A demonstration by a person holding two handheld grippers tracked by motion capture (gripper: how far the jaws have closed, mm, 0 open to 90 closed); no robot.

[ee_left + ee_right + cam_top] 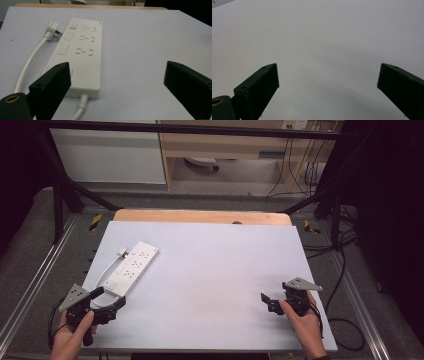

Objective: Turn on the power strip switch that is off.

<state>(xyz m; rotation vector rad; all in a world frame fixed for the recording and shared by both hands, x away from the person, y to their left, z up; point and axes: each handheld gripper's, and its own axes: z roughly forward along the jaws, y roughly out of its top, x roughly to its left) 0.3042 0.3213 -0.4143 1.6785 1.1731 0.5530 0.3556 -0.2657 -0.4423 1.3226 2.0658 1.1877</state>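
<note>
**Power strip lay just ahead of the left gripper**

From above, the white plastic power strip (pixel 132 267) lay on the pale grey desk (pixel 215 270), its long axis running away and rightward from the left gripper (pixel 111 301), which was much nearer than the right gripper (pixel 266 301).

The left gripper view showed wide jaws, holding nothing, and the strip's white cable (pixel 26 66) looping to its plug (pixel 51 29).

The right gripper view showed wide, unloaded jaws over bare desk.
</note>
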